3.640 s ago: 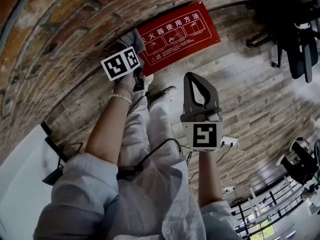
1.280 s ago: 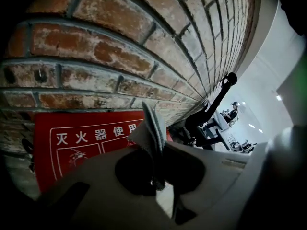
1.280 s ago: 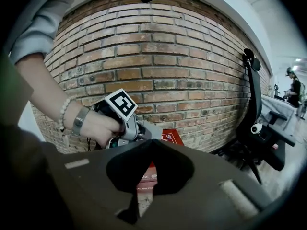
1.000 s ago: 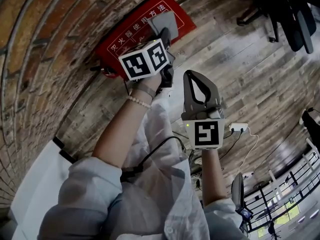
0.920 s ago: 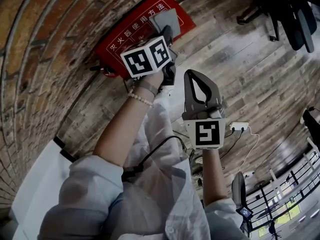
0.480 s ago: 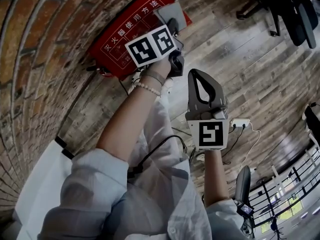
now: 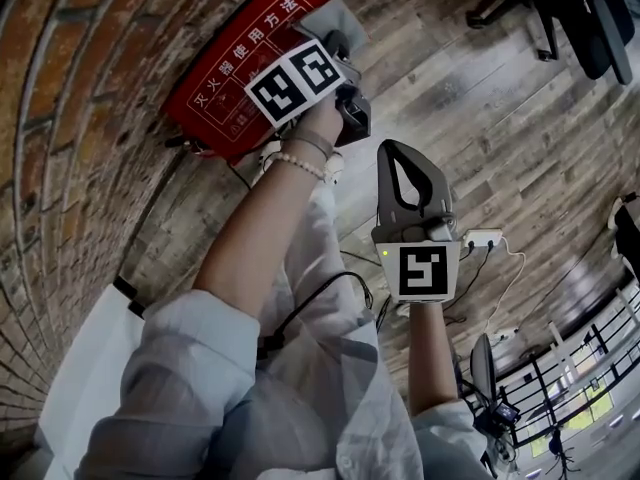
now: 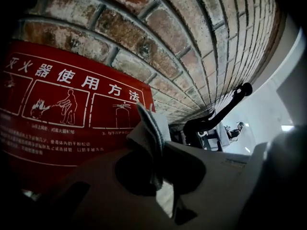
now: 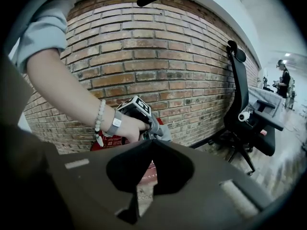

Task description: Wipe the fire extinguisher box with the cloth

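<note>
The red fire extinguisher box with white printed instructions stands on the floor against the brick wall. My left gripper is shut on a folded grey cloth, which rests at the right end of the box top. In the left gripper view the cloth is pinched between the jaws, over the red printed face. My right gripper hangs apart over the wooden floor, shut with nothing in it. The right gripper view shows the cloth and the box beyond my right gripper.
The brick wall runs behind the box. A black office chair stands to the right. A white power strip with a cable lies on the plank floor. A white panel leans at the lower left. A person stands far off.
My left gripper has carried the cloth along the box top from its left end to its right end. The right gripper has stayed where it was, shut.
</note>
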A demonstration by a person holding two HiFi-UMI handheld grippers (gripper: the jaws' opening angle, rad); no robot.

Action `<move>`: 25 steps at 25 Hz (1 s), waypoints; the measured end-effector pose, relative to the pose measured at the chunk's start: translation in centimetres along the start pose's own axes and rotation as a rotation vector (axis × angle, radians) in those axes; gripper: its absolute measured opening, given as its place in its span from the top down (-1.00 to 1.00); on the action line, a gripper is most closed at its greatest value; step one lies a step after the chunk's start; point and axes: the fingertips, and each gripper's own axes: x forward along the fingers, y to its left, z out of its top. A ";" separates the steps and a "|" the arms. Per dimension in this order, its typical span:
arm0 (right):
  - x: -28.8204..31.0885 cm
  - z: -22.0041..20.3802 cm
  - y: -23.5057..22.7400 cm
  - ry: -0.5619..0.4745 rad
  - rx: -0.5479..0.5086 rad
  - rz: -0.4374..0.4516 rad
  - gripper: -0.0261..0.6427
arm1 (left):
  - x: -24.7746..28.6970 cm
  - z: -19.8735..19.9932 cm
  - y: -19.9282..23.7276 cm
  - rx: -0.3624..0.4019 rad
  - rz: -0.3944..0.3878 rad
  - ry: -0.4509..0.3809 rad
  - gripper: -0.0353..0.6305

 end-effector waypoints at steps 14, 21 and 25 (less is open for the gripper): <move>0.1 -0.4 -0.5 0.004 0.018 -0.009 0.90 | 0.5 -0.2 1.1 -0.017 0.052 -0.012 0.87; 0.6 0.1 0.0 0.001 0.013 0.001 0.90 | 0.1 0.0 1.4 0.016 0.077 -0.006 0.87; 0.7 0.2 0.2 0.008 0.008 0.005 0.90 | -0.2 0.1 1.7 0.043 0.086 0.003 0.87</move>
